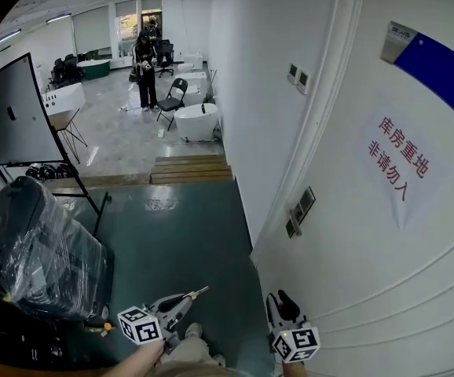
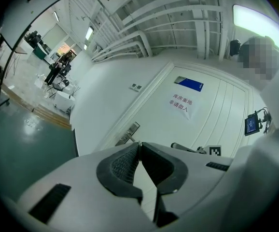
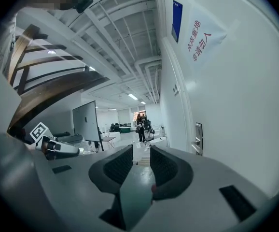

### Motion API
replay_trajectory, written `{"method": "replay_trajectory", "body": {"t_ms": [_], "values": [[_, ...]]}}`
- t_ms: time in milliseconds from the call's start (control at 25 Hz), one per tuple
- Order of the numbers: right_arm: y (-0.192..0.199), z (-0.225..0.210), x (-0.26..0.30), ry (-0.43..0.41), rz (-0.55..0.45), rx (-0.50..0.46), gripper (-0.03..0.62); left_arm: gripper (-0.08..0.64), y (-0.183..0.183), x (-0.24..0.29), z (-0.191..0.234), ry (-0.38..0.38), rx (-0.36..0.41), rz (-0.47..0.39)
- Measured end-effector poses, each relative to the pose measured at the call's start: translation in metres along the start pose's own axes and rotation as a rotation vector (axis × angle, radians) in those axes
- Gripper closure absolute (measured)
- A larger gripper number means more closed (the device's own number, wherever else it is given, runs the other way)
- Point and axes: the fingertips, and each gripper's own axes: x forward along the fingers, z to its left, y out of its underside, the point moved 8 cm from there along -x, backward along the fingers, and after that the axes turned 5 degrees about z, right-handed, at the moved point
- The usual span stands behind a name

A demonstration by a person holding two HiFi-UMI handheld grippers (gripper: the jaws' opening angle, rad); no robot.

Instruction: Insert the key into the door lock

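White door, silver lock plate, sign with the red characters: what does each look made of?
White panelled door: painted, smooth satin finish with moulded grooves; whether wood or metal lies underneath can't be told.
Silver lock plate with lever handle: metal, judging by its grey sheen, probably brushed.
White sign with red characters: thin matte paper, going by its uneven, slightly creased outline.

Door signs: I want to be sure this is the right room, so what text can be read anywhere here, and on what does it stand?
"库房重地": red, first line on the paper sheet stuck to the door.
"非请勿入": red, second line on the same sheet.
On the blue plate above it, the print is too small to read.
The small screen in the left gripper view is too blurred to read.
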Motion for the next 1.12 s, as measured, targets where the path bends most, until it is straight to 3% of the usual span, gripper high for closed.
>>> {"method": "replay_trajectory", "body": {"t_ms": [360, 1120], "values": [[-0.022, -0.007, 0.044, 0.069, -0.002, 0.017, 0.474, 0.529, -0.049, 0.036, 0.033, 0.082, 0.010, 0.032], [-0.035, 0.009, 0.145, 0.134, 0.008, 0.034, 0.474, 0.529, -0.109, 0.058, 0.126, 0.151, -0.026, 0.089]]}}
